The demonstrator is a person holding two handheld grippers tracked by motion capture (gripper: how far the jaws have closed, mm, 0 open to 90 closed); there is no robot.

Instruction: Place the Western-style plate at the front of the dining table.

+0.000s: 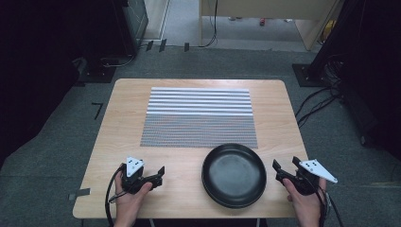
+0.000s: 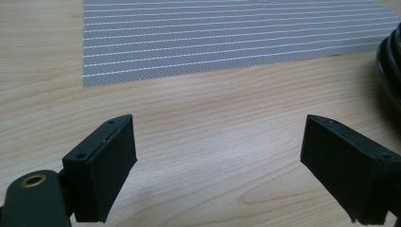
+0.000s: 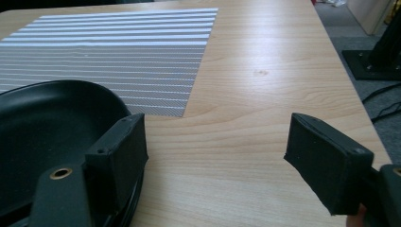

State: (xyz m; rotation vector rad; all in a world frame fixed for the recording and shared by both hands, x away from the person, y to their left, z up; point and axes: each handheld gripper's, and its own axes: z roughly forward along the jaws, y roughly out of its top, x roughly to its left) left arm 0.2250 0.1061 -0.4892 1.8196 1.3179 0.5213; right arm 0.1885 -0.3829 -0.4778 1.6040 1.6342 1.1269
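Black round pan (image 1: 234,175) between open hand-held grippers

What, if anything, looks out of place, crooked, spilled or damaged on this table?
Nothing stands out. The black plate sits flat near the table's front edge, its far rim just overlapping the striped mat, which lies square and flat. No spills or damage show. Both tools are open and empty.

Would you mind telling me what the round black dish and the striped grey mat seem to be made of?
The round black dish looks like matt dark-coated metal or ceramic: dull sheen, faint speckle, thick rolled rim; I cannot tell which. The striped grey mat seems a woven plastic or vinyl mesh: a fine grid texture with white bands, lying flat.
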